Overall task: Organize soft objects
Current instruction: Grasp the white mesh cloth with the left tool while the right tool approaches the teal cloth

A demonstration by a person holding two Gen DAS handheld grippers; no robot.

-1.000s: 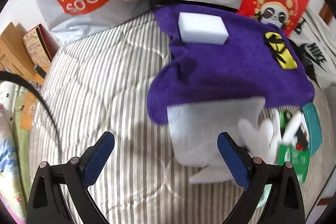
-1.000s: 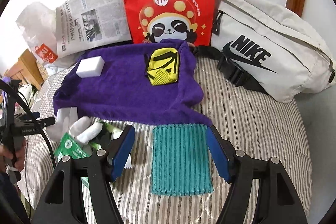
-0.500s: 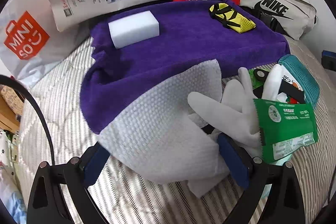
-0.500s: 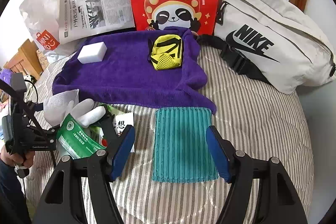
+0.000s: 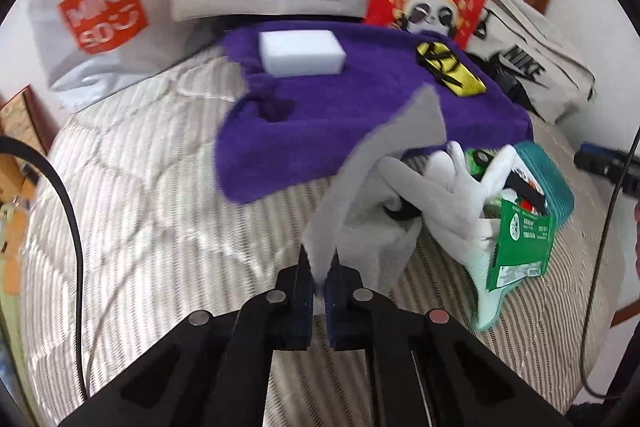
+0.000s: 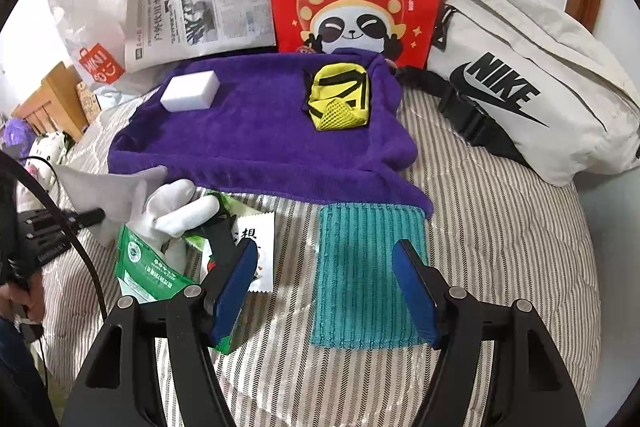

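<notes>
left gripper (image 5: 319,281) clamps white cloth (image 5: 372,187) | right gripper (image 6: 326,291) over teal cloth (image 6: 366,267)

Two wrist cameras look steeply down along their fingers, close over a striped bed (image 6: 500,227); both share the purple towel (image 5: 328,115).

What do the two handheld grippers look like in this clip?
Both the left gripper and the right gripper have black angular frames with triangular cut-outs, round silver pivot pins and flat blue pads on the jaws. One pin on the left gripper looks reddish. A black cable loops beside the left one.
</notes>
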